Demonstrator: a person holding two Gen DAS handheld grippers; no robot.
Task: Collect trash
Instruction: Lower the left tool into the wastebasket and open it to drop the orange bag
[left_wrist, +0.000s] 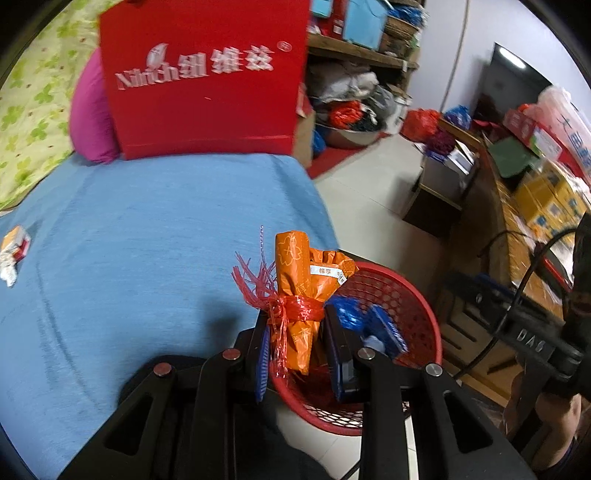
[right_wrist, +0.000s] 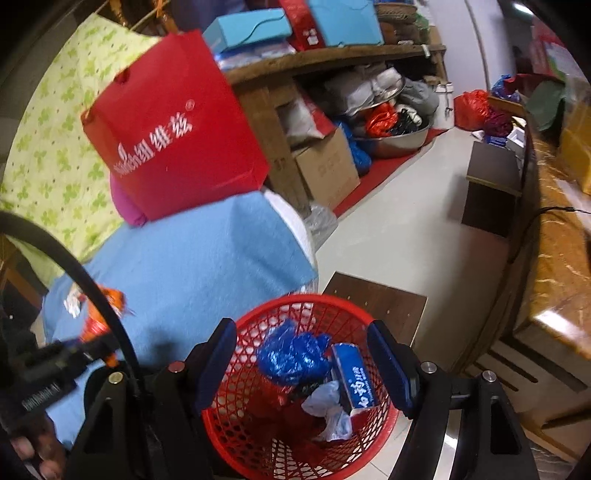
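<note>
My left gripper (left_wrist: 295, 332) is shut on an orange wrapper bundle (left_wrist: 299, 295) tied with red plastic string, held above the near rim of the red mesh basket (left_wrist: 410, 295). The basket (right_wrist: 258, 321) stands on the floor beside the blue-covered bed (left_wrist: 147, 240). In it lie a crumpled blue bag (right_wrist: 291, 354), a blue-and-white box (right_wrist: 352, 376) and pale crumpled plastic (right_wrist: 328, 406). My right gripper (right_wrist: 303, 362) is open and empty over the basket. A small orange-and-white packet (left_wrist: 13, 254) lies on the bed at far left.
A red paper bag (left_wrist: 207, 74) and a pink cushion (left_wrist: 90, 118) stand at the bed's far end. Cluttered shelves (right_wrist: 332, 59), a cardboard box (right_wrist: 325, 170) and a metal basin (right_wrist: 399, 136) line the back. A wooden counter (right_wrist: 554, 240) runs along the right, with a dark stool (right_wrist: 491, 192) by it.
</note>
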